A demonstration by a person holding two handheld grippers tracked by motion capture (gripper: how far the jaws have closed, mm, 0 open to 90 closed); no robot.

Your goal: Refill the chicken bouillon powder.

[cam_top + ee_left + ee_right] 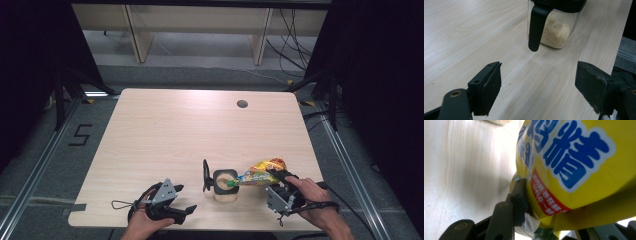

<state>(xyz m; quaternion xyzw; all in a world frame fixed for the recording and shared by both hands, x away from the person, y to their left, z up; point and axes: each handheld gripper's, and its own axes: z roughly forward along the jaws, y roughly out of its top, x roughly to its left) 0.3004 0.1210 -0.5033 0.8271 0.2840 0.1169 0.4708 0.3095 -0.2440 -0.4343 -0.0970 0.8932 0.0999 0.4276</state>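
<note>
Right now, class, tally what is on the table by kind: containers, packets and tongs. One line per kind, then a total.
Clear jar of pale grains with black flip lid: 1
Yellow printed packet, tipped over the jar mouth: 1
Hand-held tongs: 2, the left tongs open, the right tongs clamped on the packet
Total: 4

Glossy plastic pouch (574, 170); clear jar (556, 30) w/ matt black lid; pale matt wood-grain table (165, 135).

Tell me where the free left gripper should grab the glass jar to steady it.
Grip the jar low on its clear square body, jaws across two flat sides, coming level from its left. The lid stands flipped open there and the bag pours in from the right, so stay low.
</note>
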